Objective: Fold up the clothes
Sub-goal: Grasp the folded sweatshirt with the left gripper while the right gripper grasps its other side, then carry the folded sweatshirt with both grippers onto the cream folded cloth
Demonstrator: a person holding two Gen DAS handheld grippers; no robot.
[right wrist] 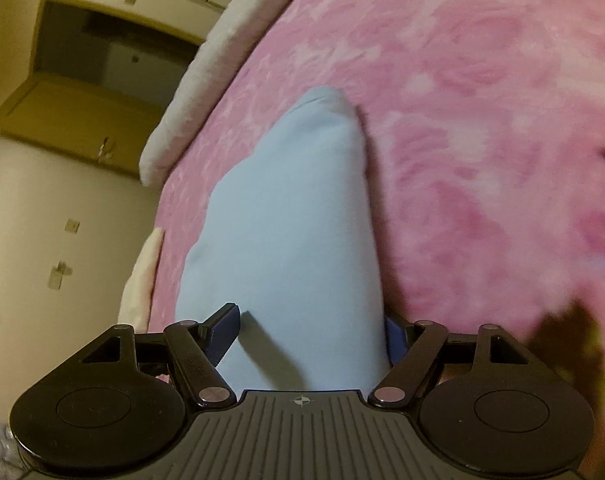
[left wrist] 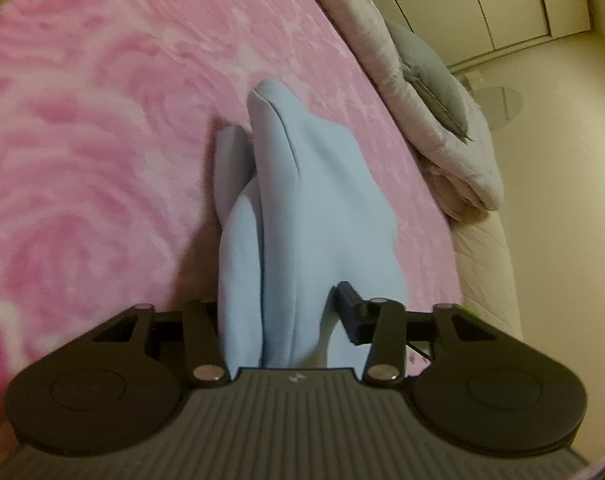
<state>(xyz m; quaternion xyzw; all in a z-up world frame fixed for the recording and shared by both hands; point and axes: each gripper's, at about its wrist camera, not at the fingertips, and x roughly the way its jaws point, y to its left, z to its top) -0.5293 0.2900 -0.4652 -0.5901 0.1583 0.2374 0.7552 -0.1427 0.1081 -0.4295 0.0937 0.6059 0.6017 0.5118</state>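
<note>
Light-blue garment (left wrist: 302, 200) hangs pinched in left gripper (left wrist: 278, 320) and right gripper (right wrist: 306, 332) over the pink bedspread (left wrist: 102, 120) edge, mid-fold; next lay it flat.

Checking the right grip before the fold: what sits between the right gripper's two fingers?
In the right wrist view, only the light blue garment passes between the right gripper fingers, draping onto the pink blanket.

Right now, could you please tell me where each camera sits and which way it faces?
Left wrist: on the left hand-held gripper, looking along its fingers down the light blue garment onto the pink blanket; wardrobe doors beyond.
Right wrist: on the right hand-held gripper, looking down the same garment and blanket; a doorway beyond.
Shared: garment and blanket; no hand or sleeve shows in either.
</note>
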